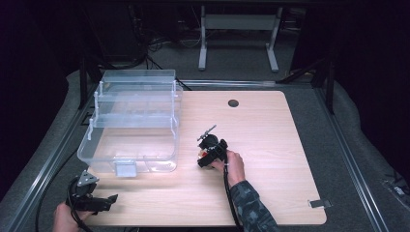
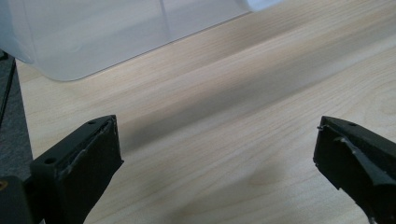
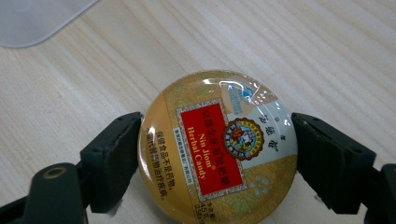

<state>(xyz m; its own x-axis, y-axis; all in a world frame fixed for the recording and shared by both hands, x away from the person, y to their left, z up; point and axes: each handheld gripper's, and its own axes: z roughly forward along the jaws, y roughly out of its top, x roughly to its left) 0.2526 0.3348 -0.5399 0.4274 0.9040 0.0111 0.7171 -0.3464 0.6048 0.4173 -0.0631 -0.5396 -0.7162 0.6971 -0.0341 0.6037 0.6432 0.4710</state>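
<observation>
At the table's near left corner the left gripper (image 1: 96,203) lies level in the person's hand, jaws spread over bare wood. Right of the clear plastic bin (image 1: 130,121), the right gripper (image 3: 217,158) points down, its jaws pinching a round tin (image 3: 217,147) labelled "Nin Jiom Herbal Candy" on the pale wooden table (image 1: 270,145); the room is dark.

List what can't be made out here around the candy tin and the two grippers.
- Candy tin: lower rim cut off by the bottom edge of the right gripper view; in the high view the right gripper and hand cover it.
- Pad contact on the tin: too close to call.
- Small print on the lid: too small.
- Clear bin contents: glare, see-through walls.
- Left gripper: jaws cut off by the bottom edge.
</observation>
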